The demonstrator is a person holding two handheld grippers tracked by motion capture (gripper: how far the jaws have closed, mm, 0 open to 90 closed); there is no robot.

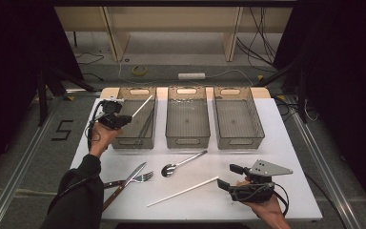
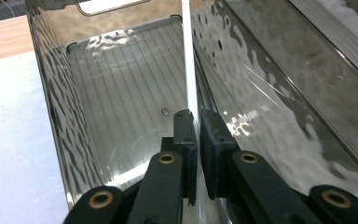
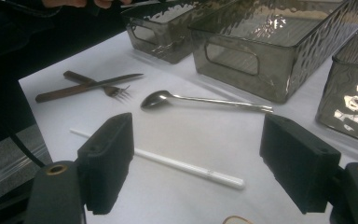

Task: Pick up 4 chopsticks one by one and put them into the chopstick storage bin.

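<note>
Gripping a white stick (image 2: 189, 70) over the left bin (image 1: 134, 139), the left hand-held gripper (image 2: 197, 122) is clamped; the right hand-held gripper (image 3: 196, 161) gapes wide, empty.

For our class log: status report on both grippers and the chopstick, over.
Left gripper shut on white chopstick, over left bin. Right gripper open, idle. Nothing in the way.

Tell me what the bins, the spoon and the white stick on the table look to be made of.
Bins: probably clear smoky-grey plastic with a rippled, glossy wall; you can see through them.
Spoon: seemingly polished metal, silver and shiny, with bright reflections on the bowl.
White stick: likely matte plastic, plain and smooth, though the look leaves it open. A similar one is clamped in the left tongs.
</note>
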